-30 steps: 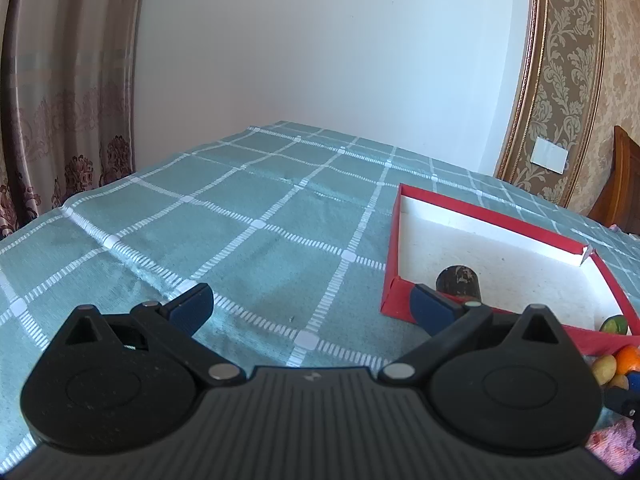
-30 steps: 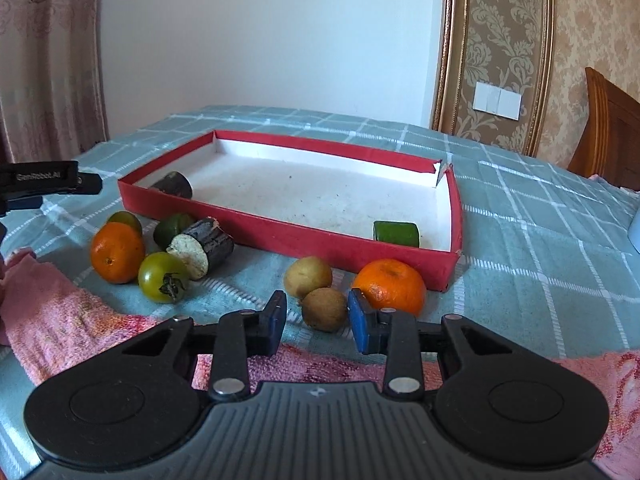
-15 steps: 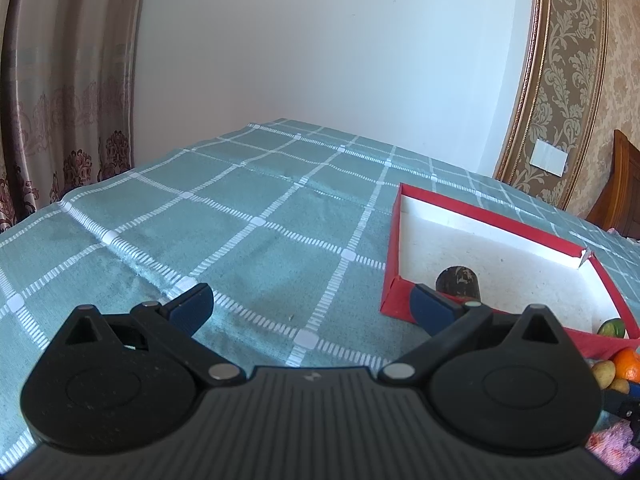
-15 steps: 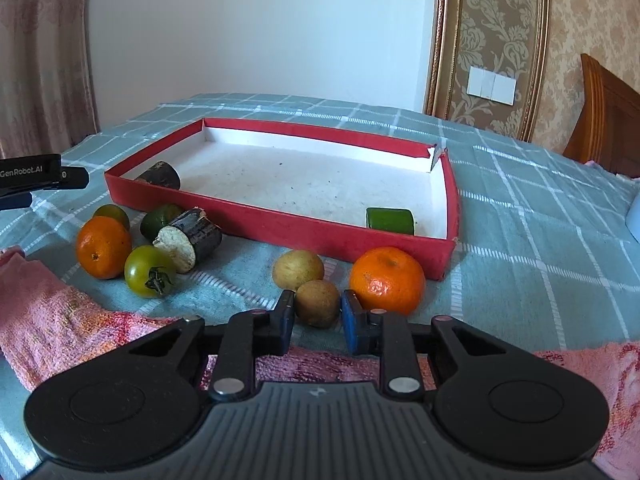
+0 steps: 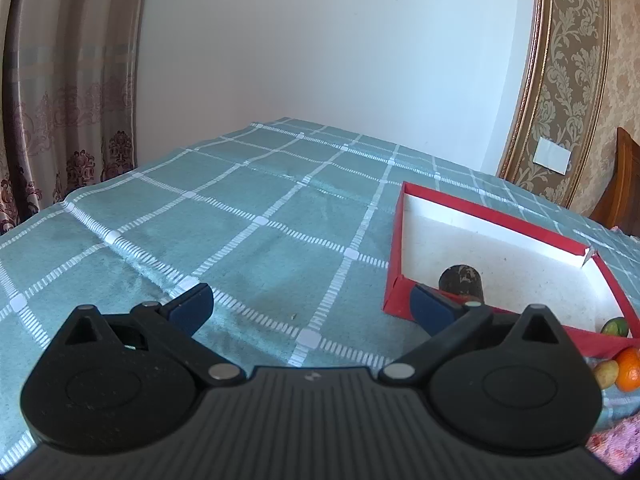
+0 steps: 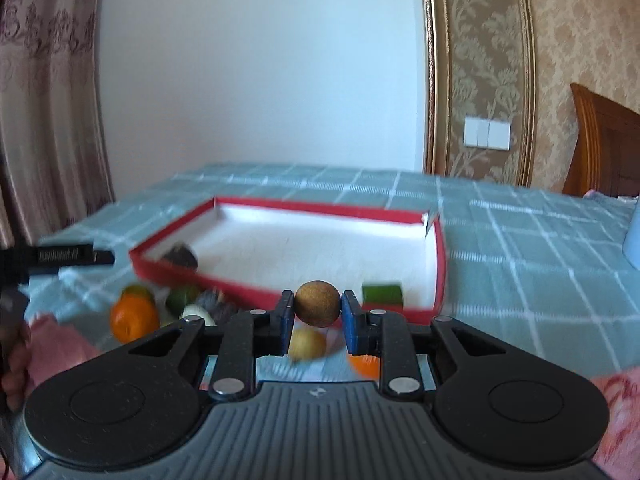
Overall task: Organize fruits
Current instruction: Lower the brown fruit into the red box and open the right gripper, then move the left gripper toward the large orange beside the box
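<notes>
A: Which step is running?
B: The right claw [image 6: 316, 309] is pinching the brown fruit [image 6: 317, 303], carrying it clear of the tabletop [image 6: 520, 240], just before the red tray [image 6: 439, 276].
A: The left claw [image 5: 310, 307]?
B: Hanging spread, gripping nothing. Next, probably, clearing the tray wall and releasing inside.

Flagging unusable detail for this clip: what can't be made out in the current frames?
- Right wrist view: motion blur smears the fruit pile; kinds unclear.
- Right wrist view: the right gripper covers most of the orange.
- Left wrist view: frame edge cuts off the green piece in the red tray.
</notes>
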The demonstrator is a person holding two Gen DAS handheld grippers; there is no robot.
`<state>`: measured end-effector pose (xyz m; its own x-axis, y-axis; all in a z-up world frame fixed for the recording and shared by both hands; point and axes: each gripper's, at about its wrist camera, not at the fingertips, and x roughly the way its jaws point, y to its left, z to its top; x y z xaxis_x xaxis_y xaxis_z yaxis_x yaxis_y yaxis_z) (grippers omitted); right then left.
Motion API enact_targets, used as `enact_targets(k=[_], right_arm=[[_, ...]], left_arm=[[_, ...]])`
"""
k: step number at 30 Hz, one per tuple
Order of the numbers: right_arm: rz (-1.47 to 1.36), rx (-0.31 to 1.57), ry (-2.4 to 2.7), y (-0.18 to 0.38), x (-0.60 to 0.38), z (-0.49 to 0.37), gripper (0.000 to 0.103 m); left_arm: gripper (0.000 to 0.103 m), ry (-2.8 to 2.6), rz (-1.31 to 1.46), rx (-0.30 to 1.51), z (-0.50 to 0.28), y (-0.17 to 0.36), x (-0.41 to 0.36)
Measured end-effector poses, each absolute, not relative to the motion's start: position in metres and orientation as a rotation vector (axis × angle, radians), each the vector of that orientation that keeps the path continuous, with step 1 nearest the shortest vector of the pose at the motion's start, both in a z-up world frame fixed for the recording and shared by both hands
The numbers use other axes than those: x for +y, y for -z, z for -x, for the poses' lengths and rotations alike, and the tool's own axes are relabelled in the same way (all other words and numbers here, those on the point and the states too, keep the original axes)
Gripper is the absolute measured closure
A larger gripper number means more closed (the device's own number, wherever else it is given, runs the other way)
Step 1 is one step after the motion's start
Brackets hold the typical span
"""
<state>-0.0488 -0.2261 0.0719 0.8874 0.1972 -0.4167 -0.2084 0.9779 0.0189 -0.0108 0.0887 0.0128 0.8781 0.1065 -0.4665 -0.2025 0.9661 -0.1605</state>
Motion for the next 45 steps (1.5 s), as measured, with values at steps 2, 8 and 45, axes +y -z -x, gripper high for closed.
enact_targets(k=[2,8,45], right_arm=[[0.026,0.416,-0.207,-0.076,-0.227,0.042,0.078],[0.034,0.411,-0.196,-0.081,-0.227,0.015,0.079],[-0.133,0.357,-0.068,-0.050,-0.284,0.056,0.028]], left_arm=[[0.000,-0.165,0.207,0.472,0.011,-0.013,0.089],[0.000,-0.167,0.205,0.473,0.011,-0.013,0.088],[0.000,-0.178,0.209,0.455,0.014,-0.014,0.088]])
